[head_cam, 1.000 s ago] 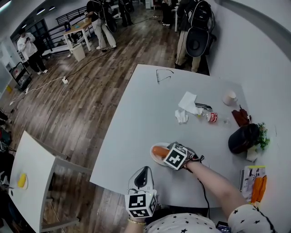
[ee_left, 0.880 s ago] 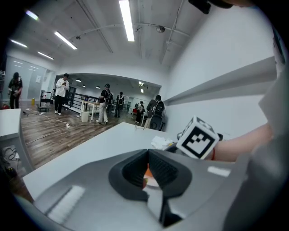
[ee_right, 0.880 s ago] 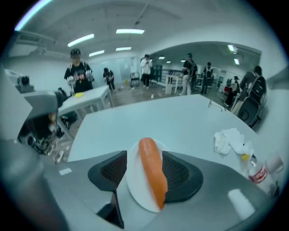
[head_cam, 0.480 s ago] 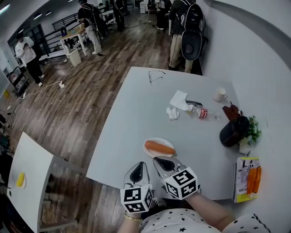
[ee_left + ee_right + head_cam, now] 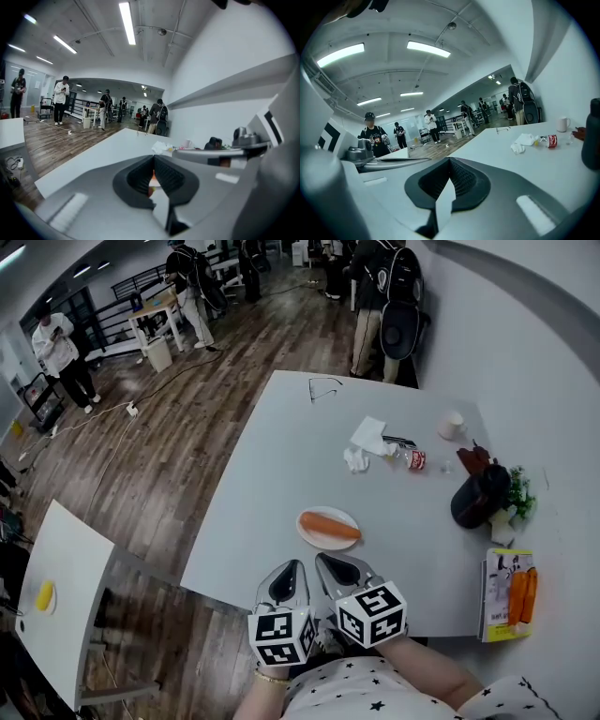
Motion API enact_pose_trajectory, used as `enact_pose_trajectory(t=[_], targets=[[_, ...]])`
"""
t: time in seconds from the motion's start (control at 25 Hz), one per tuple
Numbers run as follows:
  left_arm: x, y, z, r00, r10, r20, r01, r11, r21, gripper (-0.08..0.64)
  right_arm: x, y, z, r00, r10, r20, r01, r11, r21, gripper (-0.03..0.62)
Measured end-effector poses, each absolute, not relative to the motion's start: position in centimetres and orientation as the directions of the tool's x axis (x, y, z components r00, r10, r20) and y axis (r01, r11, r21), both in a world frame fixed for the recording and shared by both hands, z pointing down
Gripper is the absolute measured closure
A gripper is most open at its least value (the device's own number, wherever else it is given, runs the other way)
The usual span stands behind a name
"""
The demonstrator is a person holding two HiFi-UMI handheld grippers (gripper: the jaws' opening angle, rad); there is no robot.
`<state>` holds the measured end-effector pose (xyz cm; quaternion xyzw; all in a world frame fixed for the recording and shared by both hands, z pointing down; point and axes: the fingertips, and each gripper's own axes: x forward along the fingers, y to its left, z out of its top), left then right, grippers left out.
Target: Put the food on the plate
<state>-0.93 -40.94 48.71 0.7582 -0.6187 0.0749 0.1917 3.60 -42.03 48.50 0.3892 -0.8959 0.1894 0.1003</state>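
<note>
Seen at the six o'clock edge of the grey table: left gripper and right gripper, side by side and just apart, each with jaws pressed together and nothing pinched between them, confirmed in the left gripper view and the right gripper view. At twelve o'clock from the two grippers, near them: white plate with the orange food lying across it, long axis from nine to three o'clock. Farther up the table, toward one o'clock: crumpled tissues, a small bottle with a red label, a cup. At twelve o'clock by the far edge: glasses. At four o'clock: a printed packet.
</note>
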Motion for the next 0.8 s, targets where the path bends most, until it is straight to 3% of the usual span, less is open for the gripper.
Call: enact_pose_trajectory(t=[0.8], targets=[[-0.2, -40.3, 48.0, 0.235, -0.911, 0.339, -0.966, -0.179, 0.189, 0.552, 4.0, -41.3, 47.7, -0.676, -0.662, 0.325, -0.736, 0.629, -0.249, 0.594]])
